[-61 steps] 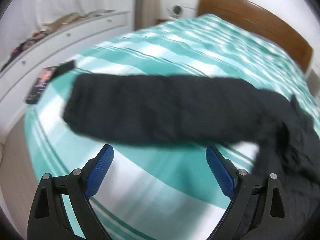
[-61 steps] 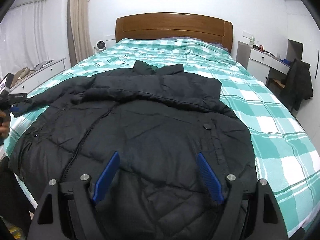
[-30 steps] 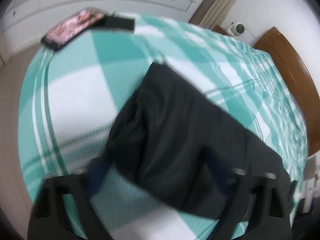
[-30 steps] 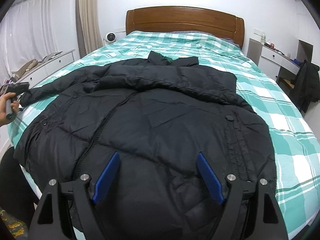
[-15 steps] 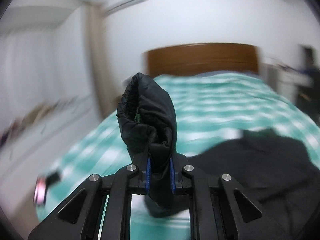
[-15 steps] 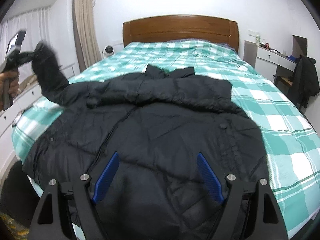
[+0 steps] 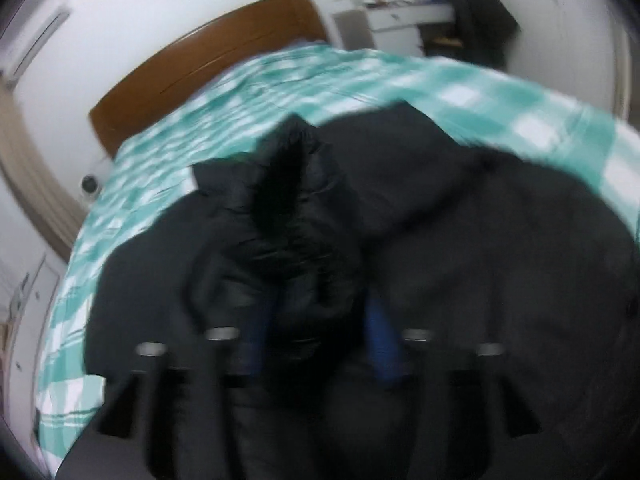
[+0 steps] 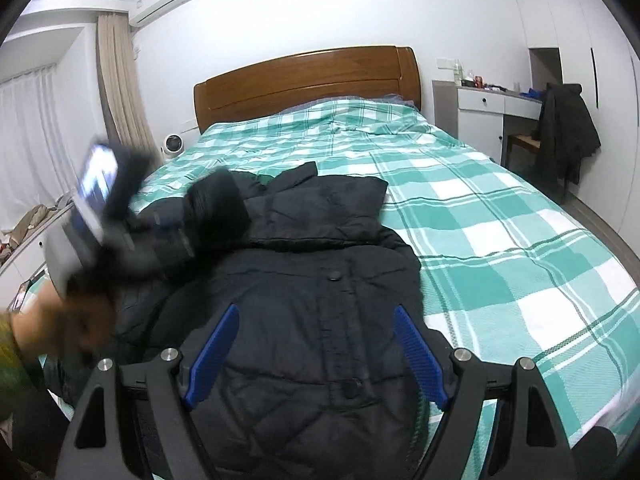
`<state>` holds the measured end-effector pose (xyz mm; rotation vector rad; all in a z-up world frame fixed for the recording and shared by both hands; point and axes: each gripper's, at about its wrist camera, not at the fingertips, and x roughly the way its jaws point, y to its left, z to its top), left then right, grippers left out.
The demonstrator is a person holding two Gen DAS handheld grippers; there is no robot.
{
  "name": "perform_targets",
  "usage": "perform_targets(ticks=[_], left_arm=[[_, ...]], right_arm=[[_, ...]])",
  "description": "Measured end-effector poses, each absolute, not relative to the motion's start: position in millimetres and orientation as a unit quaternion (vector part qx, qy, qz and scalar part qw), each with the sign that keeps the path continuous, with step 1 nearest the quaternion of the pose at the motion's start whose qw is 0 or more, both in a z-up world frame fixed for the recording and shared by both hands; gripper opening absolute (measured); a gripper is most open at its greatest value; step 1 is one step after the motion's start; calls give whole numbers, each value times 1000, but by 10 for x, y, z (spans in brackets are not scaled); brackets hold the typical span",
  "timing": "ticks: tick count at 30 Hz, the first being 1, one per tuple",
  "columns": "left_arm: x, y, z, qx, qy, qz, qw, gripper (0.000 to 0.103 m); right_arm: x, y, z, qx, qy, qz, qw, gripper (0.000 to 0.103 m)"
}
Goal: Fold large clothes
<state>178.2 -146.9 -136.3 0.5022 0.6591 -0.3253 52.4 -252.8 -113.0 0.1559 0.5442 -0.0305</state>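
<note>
A large black puffer jacket (image 8: pixel 320 320) lies front up on the green checked bed (image 8: pixel 500 240), collar toward the headboard. My left gripper (image 7: pixel 320 332) holds the jacket's left sleeve (image 7: pixel 292 216) between its blue pads, with the sleeve brought over the jacket's chest; this view is blurred. In the right wrist view the left gripper (image 8: pixel 160 236) and the sleeve end (image 8: pixel 216 208) show at the left, above the jacket. My right gripper (image 8: pixel 316 352) is open and empty, hovering over the jacket's lower front.
A wooden headboard (image 8: pixel 304 76) stands at the far end. A white desk (image 8: pixel 496 108) and a chair with a dark coat (image 8: pixel 568 128) stand at the right. A low white cabinet (image 8: pixel 24 248), curtains and a small round device (image 8: pixel 173 145) are at the left.
My left gripper closed on the sleeve end, lifted it off the bed's left edge and swung it right, over the jacket's body. Its pads look a little wider apart now. The right gripper stayed open.
</note>
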Motion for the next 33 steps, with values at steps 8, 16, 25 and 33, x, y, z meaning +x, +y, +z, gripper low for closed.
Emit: perform_targets(ticks=[8, 16, 25, 33], left_arm=[[1127, -1074, -1205, 244, 306, -168, 905, 96], [945, -125, -1236, 139, 354, -84, 921, 96], [1139, 215, -1310, 95, 379, -51, 919, 96], [1610, 34, -1168, 80, 378, -71, 920, 96]], right_arm=[[1233, -2543, -1036, 154, 305, 71, 937, 82], [2376, -1964, -1495, 226, 410, 130, 874, 82], [2559, -2203, -293, 106, 257, 87, 957, 19], [2908, -2977, -1276, 102, 392, -9, 914, 29]])
